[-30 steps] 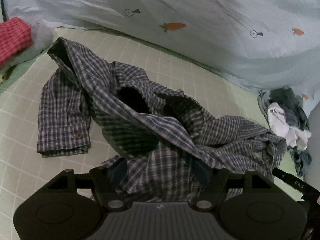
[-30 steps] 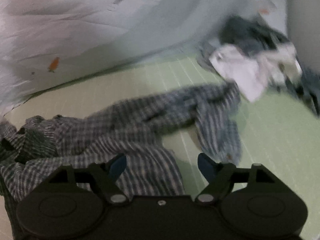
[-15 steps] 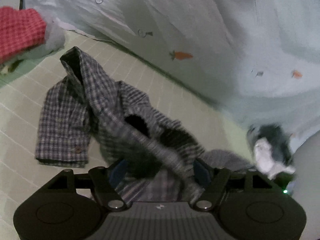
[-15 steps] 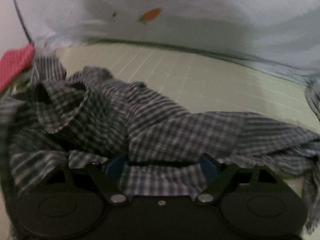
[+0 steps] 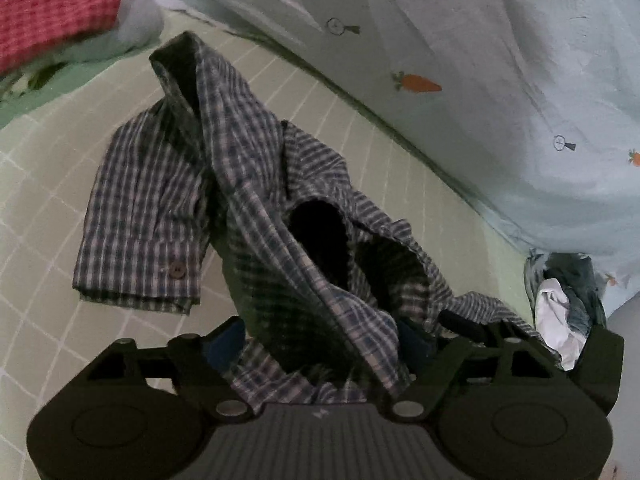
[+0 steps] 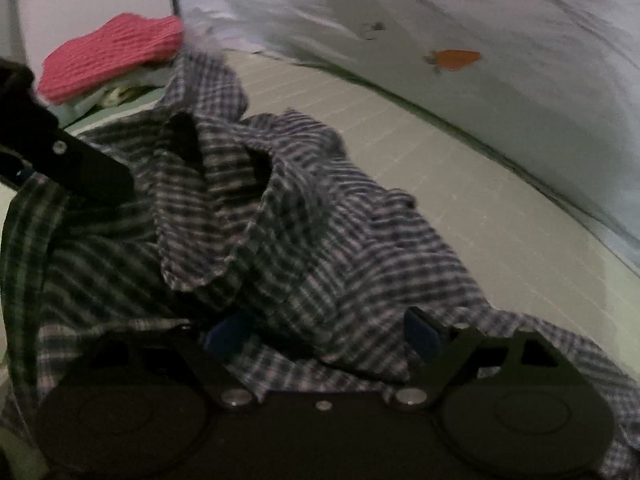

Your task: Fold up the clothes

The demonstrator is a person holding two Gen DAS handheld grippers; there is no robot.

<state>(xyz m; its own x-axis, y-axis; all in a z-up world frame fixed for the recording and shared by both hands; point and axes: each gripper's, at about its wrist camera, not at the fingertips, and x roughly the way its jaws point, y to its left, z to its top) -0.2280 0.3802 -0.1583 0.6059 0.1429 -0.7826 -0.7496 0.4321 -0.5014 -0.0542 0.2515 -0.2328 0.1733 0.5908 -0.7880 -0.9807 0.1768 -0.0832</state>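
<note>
A: What has shifted since one second back?

B: My right gripper [image 6: 324, 334] swung left from the far clothes pile [image 5: 564, 312] and closed in on the plaid shirt [image 5: 256, 216]; cloth now bunches between its spread fingers, and my left gripper [image 6: 68, 160] has entered its view.

A: And the left view?

B: Shirt raised and nearer. My left gripper [image 5: 320, 340] has fabric heaped higher between its open fingers. Red cloth [image 5: 52, 4] looms larger.

Shirt [image 6: 304, 216] blurred; fingers [image 6: 420, 332] part-buried
</note>
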